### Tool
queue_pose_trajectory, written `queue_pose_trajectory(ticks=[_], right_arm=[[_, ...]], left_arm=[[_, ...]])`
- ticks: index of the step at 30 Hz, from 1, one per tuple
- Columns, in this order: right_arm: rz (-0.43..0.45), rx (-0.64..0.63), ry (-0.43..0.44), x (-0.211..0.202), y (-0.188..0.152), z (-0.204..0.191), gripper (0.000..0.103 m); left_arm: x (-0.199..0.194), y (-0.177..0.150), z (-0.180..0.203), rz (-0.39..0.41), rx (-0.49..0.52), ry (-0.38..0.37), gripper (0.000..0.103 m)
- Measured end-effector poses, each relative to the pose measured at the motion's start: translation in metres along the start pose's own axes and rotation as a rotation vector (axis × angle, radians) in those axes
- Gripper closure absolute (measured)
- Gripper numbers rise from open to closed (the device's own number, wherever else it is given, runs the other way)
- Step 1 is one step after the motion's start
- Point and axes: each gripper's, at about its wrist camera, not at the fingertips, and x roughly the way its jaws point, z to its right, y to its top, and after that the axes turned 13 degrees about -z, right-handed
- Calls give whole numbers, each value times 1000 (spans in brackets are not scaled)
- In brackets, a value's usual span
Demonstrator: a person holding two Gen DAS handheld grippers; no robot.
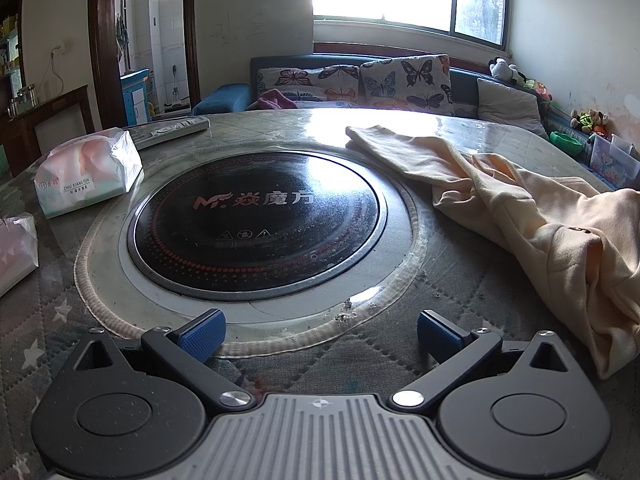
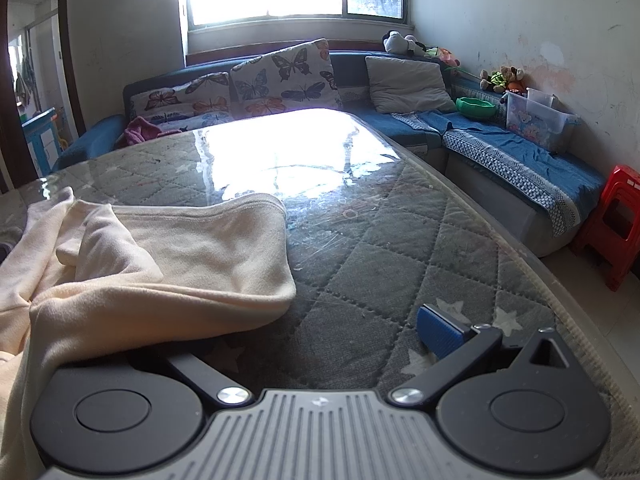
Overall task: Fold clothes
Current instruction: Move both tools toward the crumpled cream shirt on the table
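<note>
A cream-coloured garment lies crumpled on the right part of the quilted table, one end stretched toward the far side. In the right wrist view the same garment fills the left half, loosely bunched. My left gripper is open and empty, low over the table's near edge, left of the garment. My right gripper is open; its right blue pad shows, its left finger is hidden under the edge of the cloth. Nothing is gripped.
A round black cooktop is set in the table's middle. Two tissue packs and a remote lie at the left. A blue sofa with butterfly cushions runs behind the table; a red stool stands at right.
</note>
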Motion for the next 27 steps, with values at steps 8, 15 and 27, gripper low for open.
queue_pose_trajectory(ticks=[8, 15, 27], right_arm=[[51, -49, 64, -25, -24, 17, 0], [60, -98, 109, -48, -43, 15, 0], [105, -152, 198, -93, -78, 2, 0]], left_arm=[[-4, -1, 5, -12, -13, 14, 0], [-8, -2, 9, -23, -24, 26, 0], [-38, -13, 29, -2, -34, -34, 0]])
